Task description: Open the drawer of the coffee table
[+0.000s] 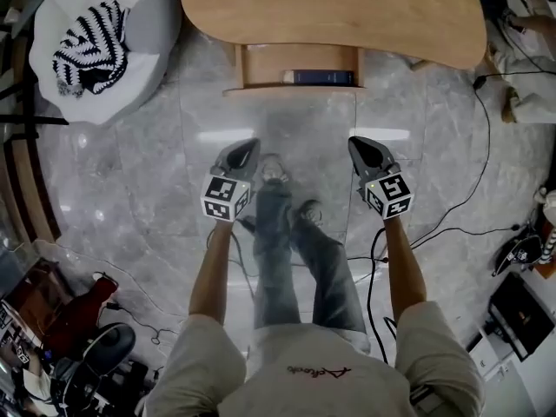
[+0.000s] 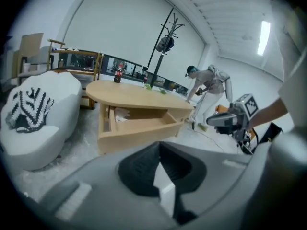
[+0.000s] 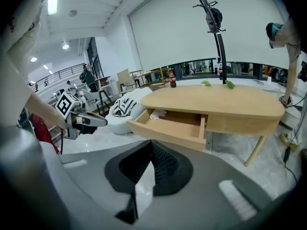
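Observation:
The wooden coffee table (image 1: 330,11) stands at the top of the head view, its drawer (image 1: 295,69) pulled out toward me with a dark book (image 1: 323,77) inside. My left gripper (image 1: 250,147) and right gripper (image 1: 357,144) hover side by side over the floor, well short of the drawer, both shut on nothing. The left gripper view shows its closed jaws (image 2: 159,147) below the open drawer (image 2: 139,126), with the right gripper (image 2: 216,120) off to the side. In the right gripper view the shut jaws (image 3: 151,146) point at the drawer (image 3: 172,126).
A white beanbag chair (image 1: 130,50) with a striped black-and-white cloth (image 1: 87,50) sits left of the table. Cables (image 1: 452,224) trail over the marble floor at right. A person (image 2: 206,87) bends down beyond the table. A bottle (image 3: 172,80) stands on the tabletop.

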`<action>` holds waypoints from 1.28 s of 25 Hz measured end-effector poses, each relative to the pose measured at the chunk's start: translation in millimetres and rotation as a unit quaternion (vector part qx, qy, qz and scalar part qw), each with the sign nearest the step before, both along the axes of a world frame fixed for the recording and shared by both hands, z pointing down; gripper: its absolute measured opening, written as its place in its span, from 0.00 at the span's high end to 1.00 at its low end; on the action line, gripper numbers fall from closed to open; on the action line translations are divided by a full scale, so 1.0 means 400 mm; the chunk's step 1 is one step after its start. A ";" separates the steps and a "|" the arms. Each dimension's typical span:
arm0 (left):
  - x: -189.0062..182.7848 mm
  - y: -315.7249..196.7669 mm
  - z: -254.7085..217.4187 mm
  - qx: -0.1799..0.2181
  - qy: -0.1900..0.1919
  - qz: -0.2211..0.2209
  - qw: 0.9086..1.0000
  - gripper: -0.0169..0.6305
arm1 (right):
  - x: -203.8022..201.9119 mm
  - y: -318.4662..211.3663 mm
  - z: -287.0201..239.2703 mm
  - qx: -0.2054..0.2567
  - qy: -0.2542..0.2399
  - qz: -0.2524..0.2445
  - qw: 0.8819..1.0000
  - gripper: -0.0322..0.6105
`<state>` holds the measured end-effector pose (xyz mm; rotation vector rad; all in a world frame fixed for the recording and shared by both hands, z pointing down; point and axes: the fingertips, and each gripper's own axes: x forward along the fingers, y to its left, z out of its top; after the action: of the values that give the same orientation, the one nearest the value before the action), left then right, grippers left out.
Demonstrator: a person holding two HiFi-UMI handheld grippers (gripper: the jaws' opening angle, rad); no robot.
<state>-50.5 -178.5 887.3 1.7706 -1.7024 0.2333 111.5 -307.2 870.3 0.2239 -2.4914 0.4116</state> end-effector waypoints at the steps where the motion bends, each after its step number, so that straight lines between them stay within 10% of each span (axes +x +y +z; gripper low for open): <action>1: 0.002 0.000 -0.039 0.000 -0.003 0.001 1.000 0.97 | -0.003 0.000 -0.040 0.000 -0.002 0.003 1.000 0.95; 32: -0.102 -0.129 -1.131 0.121 -0.079 0.020 0.989 0.97 | -0.145 -0.060 -1.103 0.113 -0.099 0.079 0.985 0.95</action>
<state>-91.4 -229.9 434.9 2.0103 -1.8741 0.1967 53.6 -331.1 429.2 0.4971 -2.7263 0.2220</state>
